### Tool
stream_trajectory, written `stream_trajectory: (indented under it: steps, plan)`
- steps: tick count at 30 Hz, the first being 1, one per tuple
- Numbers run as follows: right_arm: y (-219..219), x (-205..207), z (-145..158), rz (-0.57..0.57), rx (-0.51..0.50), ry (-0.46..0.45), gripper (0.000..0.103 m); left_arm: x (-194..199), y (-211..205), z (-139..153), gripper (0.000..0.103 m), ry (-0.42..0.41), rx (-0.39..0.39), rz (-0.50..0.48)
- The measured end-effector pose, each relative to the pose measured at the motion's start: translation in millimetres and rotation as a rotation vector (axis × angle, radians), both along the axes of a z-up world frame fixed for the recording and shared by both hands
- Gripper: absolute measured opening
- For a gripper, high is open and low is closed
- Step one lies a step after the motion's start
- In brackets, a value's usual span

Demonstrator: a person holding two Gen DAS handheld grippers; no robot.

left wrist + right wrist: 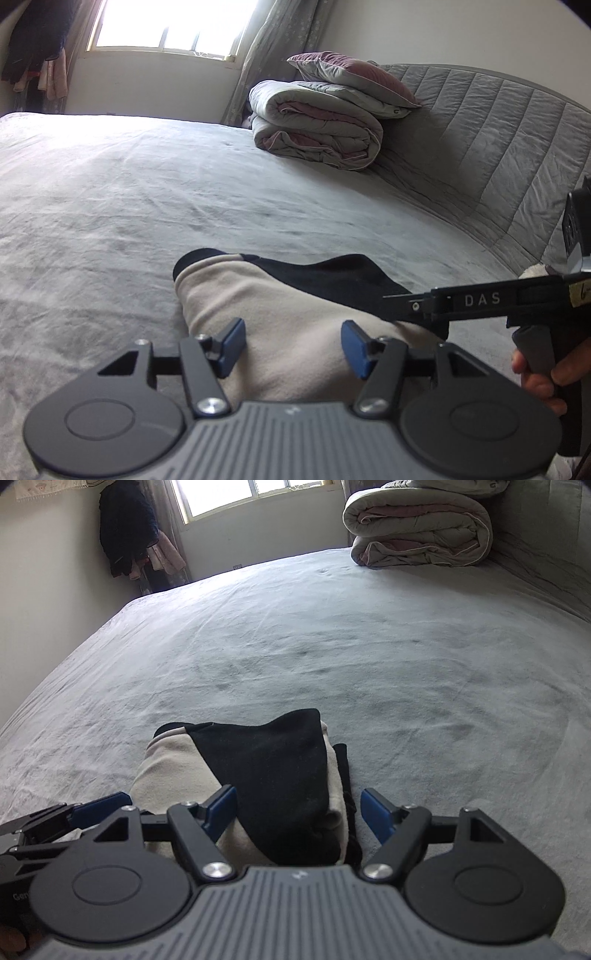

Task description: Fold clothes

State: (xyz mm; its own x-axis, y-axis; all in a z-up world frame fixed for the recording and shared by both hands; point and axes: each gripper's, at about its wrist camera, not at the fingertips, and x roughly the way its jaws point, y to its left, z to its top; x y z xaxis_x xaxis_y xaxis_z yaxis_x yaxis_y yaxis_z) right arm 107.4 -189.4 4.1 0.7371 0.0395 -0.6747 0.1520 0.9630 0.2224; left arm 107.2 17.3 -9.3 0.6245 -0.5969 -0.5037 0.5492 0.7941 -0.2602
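A folded garment point(280, 306), beige with a black part, lies on the grey bed sheet point(147, 184) close to both cameras. My left gripper point(293, 338) is open, its blue pads apart above the beige cloth, pressing on nothing. In the right wrist view the same garment point(266, 760) shows its black layer on top of the beige one. My right gripper point(299, 805) stands open over the garment's near end, its pads clear of the cloth. A hand point(539, 373) holds the right tool, whose black side bar point(480, 299) crosses the garment's right edge.
A rolled grey and pink quilt point(317, 125) with a pillow point(351, 81) on top sits at the far end, against the padded headboard point(498, 136). Dark clothes point(125, 528) hang in the corner by the window. The bed's left edge point(74, 642) runs along the wall.
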Motion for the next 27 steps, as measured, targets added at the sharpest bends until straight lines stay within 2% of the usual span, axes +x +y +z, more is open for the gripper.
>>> stream_trajectory:
  steps: [7,12,16,20,27]
  plan:
    - [-6.7,-0.2,-4.1,-0.004,0.040,0.015,0.077,-8.3,-9.6,3.7,0.072,-0.024,0.062,-0.044]
    - [-2.2,-2.1,1.4,0.008,0.003,0.009,0.078,-9.2,-7.6,13.7,0.077,0.044,0.073,-0.007]
    - [2.1,-2.4,4.1,0.011,-0.028,0.006,0.079,-8.5,-2.5,17.0,0.079,0.087,0.113,0.038]
    - [2.6,-1.9,4.2,0.007,-0.032,0.008,0.079,-6.6,3.0,19.6,0.080,0.085,0.163,0.084]
    - [1.0,-1.6,3.5,0.000,-0.067,0.009,0.083,1.6,11.5,22.7,0.082,0.119,0.188,0.124]
